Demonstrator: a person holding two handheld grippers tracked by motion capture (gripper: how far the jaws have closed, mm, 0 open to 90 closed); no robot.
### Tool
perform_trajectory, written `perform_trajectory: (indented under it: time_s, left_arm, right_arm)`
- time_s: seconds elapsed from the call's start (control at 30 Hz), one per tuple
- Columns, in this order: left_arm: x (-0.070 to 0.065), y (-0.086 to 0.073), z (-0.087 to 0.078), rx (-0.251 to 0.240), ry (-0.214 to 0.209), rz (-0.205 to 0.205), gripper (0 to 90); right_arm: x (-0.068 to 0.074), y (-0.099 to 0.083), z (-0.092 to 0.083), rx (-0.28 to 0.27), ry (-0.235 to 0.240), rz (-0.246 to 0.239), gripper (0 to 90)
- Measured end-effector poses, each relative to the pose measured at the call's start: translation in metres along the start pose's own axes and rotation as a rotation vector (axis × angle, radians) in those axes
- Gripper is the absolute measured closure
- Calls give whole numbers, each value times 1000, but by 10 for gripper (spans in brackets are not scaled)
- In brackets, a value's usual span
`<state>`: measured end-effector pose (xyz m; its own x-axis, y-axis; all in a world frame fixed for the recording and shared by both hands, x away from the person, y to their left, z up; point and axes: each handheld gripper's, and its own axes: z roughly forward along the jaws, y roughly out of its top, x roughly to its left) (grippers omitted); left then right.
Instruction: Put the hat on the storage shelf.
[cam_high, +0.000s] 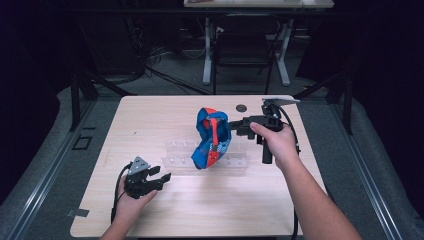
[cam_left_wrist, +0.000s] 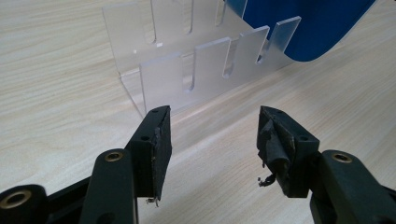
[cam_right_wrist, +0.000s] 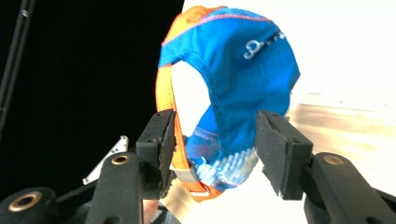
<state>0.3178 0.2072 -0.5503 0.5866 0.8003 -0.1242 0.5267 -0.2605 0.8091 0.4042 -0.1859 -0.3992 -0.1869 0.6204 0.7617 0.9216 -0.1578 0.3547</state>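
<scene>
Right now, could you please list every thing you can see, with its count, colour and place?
cap: one, blue with orange strap, propped on the rack, between the right tongs' open jaws
rack: one, clear plastic, slotted, table centre
table: one, light wood, under everything
round dark spot: one, on the table's far side
second table: one, white legs, in the dark background
cables: several, black, on the floor behind
left tongs: one, black, open, near left of table
right tongs: one, black, open, beside the cap
</scene>
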Motion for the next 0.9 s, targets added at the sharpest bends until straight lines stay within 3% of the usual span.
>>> perform_trajectory:
  time_s: [0.5,0.9]
  left_arm:
    - [1,-1,0,10,8,-7,447]
    - [2,-2,0,2,15,-17,447]
  right_arm:
    - [-18,-20,-13,-25,-72,-36,451]
    - [-31,-43,-21,-46,-130,-94,431]
